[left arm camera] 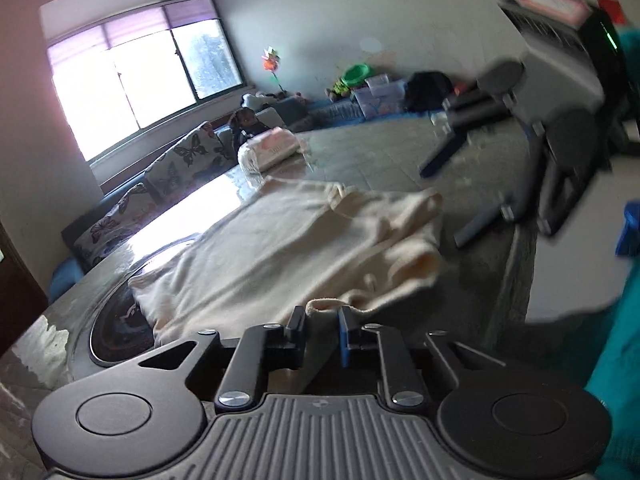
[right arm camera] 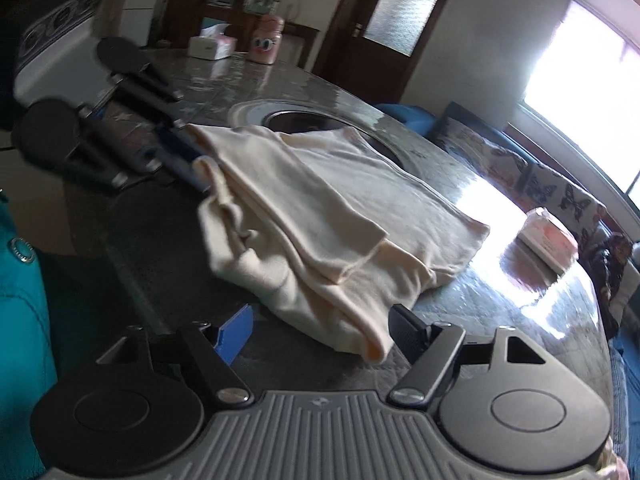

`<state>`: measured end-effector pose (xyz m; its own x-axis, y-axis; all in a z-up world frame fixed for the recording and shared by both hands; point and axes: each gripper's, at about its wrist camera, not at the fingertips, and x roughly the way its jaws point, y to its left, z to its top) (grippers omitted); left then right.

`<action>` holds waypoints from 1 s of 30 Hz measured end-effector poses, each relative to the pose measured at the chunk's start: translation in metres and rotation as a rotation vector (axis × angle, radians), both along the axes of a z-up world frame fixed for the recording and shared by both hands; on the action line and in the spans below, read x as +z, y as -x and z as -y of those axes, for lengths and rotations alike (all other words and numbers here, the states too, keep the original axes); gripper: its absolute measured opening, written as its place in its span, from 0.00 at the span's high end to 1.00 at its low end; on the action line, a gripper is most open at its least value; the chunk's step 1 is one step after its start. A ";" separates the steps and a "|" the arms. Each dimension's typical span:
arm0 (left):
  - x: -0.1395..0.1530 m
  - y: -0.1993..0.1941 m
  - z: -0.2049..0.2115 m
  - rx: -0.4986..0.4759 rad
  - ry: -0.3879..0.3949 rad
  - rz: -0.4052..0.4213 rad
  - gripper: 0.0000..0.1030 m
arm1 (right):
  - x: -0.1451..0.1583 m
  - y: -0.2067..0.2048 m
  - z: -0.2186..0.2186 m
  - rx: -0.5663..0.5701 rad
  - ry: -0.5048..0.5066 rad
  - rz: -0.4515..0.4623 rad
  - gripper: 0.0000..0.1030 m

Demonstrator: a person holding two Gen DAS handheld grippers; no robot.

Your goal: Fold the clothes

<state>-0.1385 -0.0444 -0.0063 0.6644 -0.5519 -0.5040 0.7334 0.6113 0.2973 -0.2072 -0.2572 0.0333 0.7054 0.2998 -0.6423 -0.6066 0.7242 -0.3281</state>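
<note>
A cream garment (left arm camera: pixel 280 240) lies partly folded on the dark marble table (left arm camera: pixel 400 148), its layers stacked toward the near edge. My left gripper (left arm camera: pixel 322 320) is closed down on a hem of the garment at its near corner. In the right wrist view the left gripper (right arm camera: pixel 192 152) holds that corner at the far left of the garment (right arm camera: pixel 320 208). My right gripper (right arm camera: pixel 322 332) is open wide, its blue and black fingers on either side of the garment's folded end, low over the table (right arm camera: pixel 160 240). The left wrist view shows the right gripper (left arm camera: pixel 442 206) open beside the garment.
A tissue pack (left arm camera: pixel 272 148) lies on the far side of the table. A tissue box (right arm camera: pixel 212 46) and a pink cup (right arm camera: pixel 266 42) stand at another edge. A butterfly-print sofa (left arm camera: pixel 180 156) with a seated person (left arm camera: pixel 248 124) runs beyond. A teal sleeve (right arm camera: pixel 20 320) is close by.
</note>
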 end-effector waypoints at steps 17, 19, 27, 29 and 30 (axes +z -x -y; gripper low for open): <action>0.014 -0.044 -0.015 0.104 0.125 -0.119 0.57 | -0.004 -0.058 -0.016 0.029 -0.180 -0.101 0.83; 0.012 -0.035 -0.021 0.093 0.093 -0.084 0.55 | 0.001 -0.063 -0.013 0.016 -0.211 -0.112 0.85; -0.009 -0.026 -0.024 0.084 -0.054 -0.010 0.49 | 0.014 -0.072 -0.009 -0.029 -0.289 -0.119 0.89; -0.014 -0.024 -0.024 0.083 -0.089 0.007 0.50 | 0.017 -0.072 -0.010 -0.037 -0.297 -0.108 0.89; -0.015 -0.025 -0.024 0.081 -0.092 0.011 0.55 | 0.017 -0.072 -0.010 -0.041 -0.300 -0.103 0.90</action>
<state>-0.1134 -0.0207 -0.0210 0.7107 -0.4479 -0.5425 0.6792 0.6379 0.3631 -0.1357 -0.2467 0.0504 0.6563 0.4595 -0.5984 -0.5942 0.8035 -0.0348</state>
